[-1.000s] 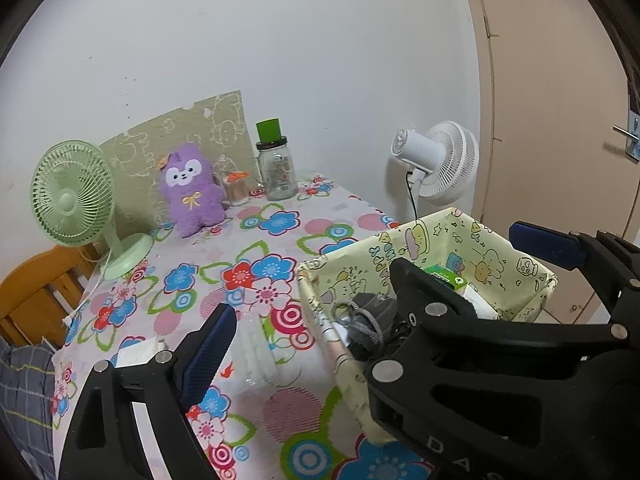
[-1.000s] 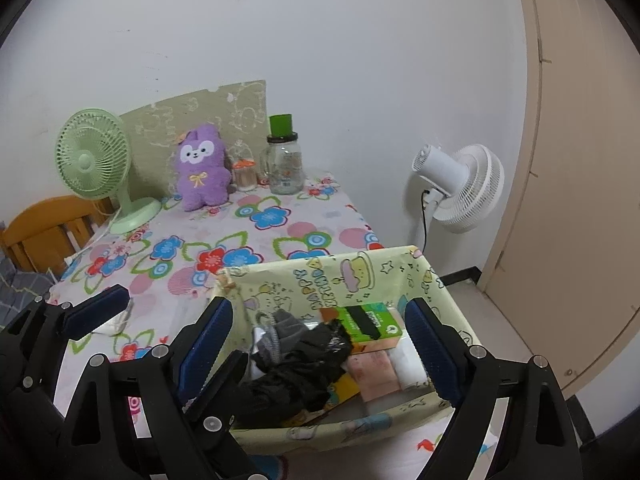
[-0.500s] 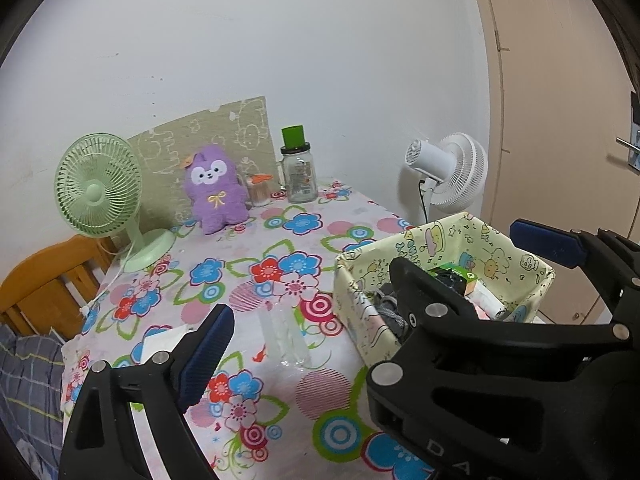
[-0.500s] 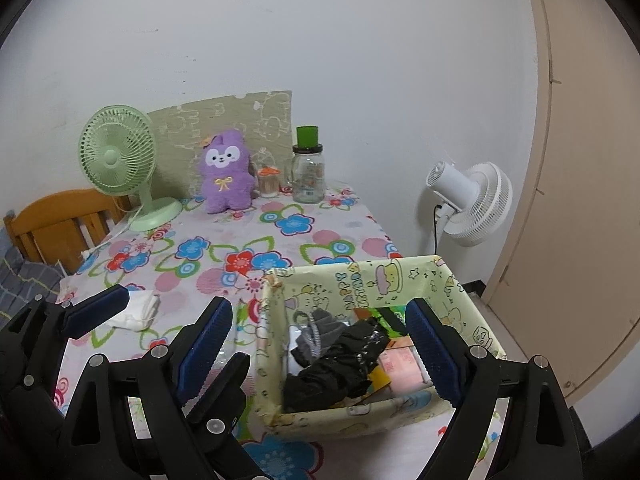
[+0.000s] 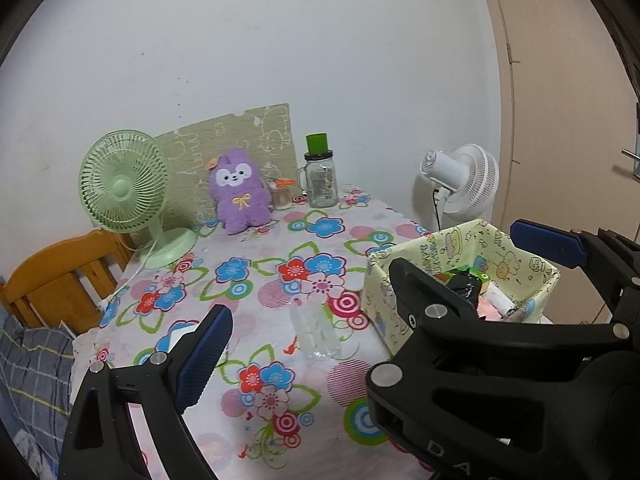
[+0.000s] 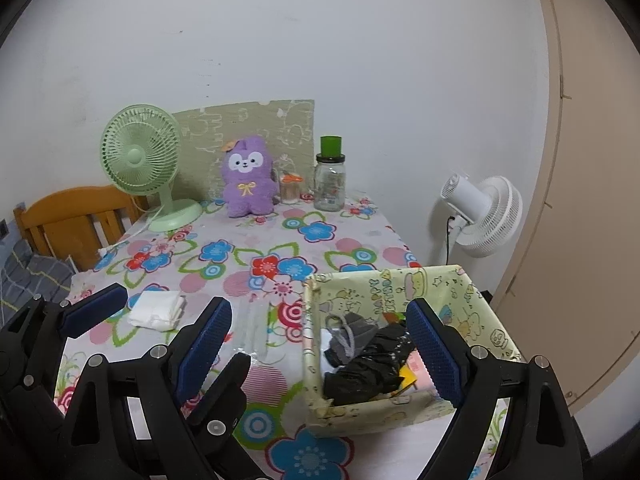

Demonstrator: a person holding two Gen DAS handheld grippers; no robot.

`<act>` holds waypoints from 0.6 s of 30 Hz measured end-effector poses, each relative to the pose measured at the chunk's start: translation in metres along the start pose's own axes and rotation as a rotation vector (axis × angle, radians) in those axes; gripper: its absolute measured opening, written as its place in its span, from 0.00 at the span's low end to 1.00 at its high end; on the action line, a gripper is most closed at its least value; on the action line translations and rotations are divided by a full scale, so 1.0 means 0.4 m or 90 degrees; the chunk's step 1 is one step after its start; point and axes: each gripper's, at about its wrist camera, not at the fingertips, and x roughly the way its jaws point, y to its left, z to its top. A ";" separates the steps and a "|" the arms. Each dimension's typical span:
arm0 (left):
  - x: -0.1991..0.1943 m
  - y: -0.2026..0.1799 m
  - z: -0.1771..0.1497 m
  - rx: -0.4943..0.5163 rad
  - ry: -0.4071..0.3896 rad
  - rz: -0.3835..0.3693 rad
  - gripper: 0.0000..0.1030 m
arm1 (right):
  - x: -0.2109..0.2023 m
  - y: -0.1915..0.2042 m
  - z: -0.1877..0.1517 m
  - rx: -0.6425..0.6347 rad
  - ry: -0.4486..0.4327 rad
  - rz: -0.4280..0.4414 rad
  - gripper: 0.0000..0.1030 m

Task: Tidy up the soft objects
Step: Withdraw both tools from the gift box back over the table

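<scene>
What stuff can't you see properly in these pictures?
- Bottom of the box: in the right wrist view, the black bag and grey cloth cover what lies beneath.
- Box contents, left wrist view: the right gripper blocks most of them.
- White cloth: in the left wrist view, almost all hidden behind the left gripper's finger.
- Jar label: too small to read.
- Chair: cut off by the table.

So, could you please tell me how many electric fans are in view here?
2. The green fan stands at the table's back left corner, left of the purple plush toy. The white fan is beyond the table's right edge, by the wall. None looks hidden.
</scene>
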 end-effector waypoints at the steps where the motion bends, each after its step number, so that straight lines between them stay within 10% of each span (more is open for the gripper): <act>1: -0.002 0.006 -0.001 -0.001 0.000 0.002 0.92 | 0.000 0.005 0.001 -0.001 0.000 0.002 0.89; 18: -0.013 0.109 -0.015 -0.024 -0.001 0.024 0.95 | 0.009 0.106 0.015 -0.012 -0.011 0.026 0.94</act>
